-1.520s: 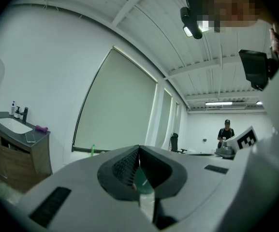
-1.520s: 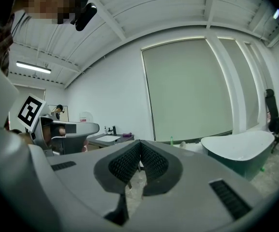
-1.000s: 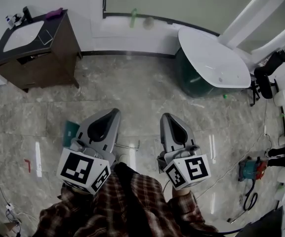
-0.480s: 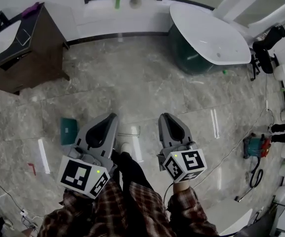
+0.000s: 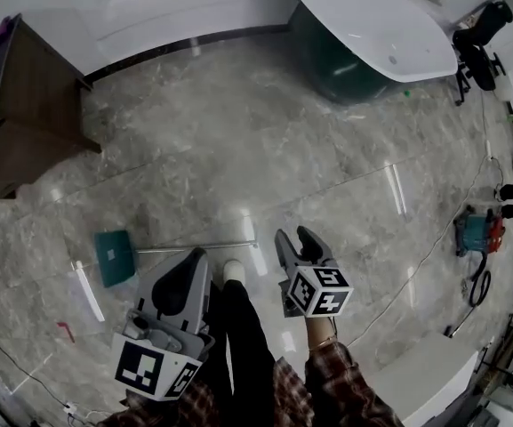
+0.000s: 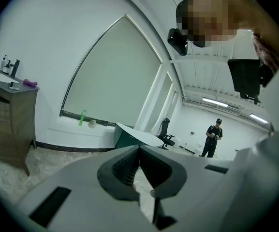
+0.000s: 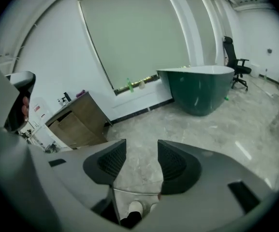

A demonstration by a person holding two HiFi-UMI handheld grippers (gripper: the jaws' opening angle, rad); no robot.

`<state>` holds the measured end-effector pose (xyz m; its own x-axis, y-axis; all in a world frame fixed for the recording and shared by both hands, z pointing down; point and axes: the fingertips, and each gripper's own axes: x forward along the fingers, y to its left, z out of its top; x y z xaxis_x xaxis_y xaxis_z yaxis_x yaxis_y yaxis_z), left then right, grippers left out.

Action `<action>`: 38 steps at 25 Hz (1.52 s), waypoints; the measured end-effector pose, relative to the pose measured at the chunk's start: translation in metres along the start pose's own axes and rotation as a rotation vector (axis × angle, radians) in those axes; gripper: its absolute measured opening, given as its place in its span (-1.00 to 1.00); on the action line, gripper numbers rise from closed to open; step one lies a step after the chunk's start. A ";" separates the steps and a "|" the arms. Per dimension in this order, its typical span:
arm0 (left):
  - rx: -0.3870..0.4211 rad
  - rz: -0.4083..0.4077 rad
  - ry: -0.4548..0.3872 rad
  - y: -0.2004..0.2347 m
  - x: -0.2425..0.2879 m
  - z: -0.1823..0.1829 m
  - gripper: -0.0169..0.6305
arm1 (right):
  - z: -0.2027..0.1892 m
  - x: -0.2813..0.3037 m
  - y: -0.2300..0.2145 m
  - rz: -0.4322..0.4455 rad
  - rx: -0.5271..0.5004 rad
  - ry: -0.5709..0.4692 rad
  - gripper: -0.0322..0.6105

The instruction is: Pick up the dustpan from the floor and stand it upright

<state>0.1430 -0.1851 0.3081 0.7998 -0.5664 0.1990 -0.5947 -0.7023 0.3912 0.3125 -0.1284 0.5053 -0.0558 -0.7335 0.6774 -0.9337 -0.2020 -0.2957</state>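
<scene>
The dustpan lies flat on the marble floor: a teal pan (image 5: 114, 256) with a long thin metal handle (image 5: 194, 247) running right. My left gripper (image 5: 198, 256) hovers over the handle's middle, jaws shut and empty; in its own view the left gripper (image 6: 139, 149) points level at the far wall. My right gripper (image 5: 293, 236) is just right of the handle's end. Its jaws have just been opening and stand open with nothing between them. In the right gripper view (image 7: 141, 153) the handle (image 7: 134, 191) shows below the jaws, beside a white shoe (image 7: 135, 208).
A green and white bathtub (image 5: 363, 25) stands at the back right, a dark wooden vanity (image 5: 16, 105) at the back left. A teal and orange machine (image 5: 478, 234) with a cable sits at the right. A person (image 6: 212, 138) stands far off.
Both grippers have sunk toward the floor and the head view has tipped further down. The right jaws went from shut to open. The dustpan now shows in full.
</scene>
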 end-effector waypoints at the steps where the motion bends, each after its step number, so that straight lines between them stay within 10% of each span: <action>1: 0.000 0.000 0.007 0.007 0.006 -0.012 -0.91 | -0.015 0.016 -0.009 -0.012 0.022 0.019 -0.30; 38: 0.080 -0.038 0.148 0.178 0.128 -0.423 -0.91 | -0.473 0.322 -0.160 -0.215 0.359 0.374 -0.29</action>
<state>0.1745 -0.1999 0.7836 0.8218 -0.4727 0.3181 -0.5634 -0.7576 0.3297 0.2764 -0.0258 1.0891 -0.0603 -0.3840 0.9214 -0.7623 -0.5782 -0.2909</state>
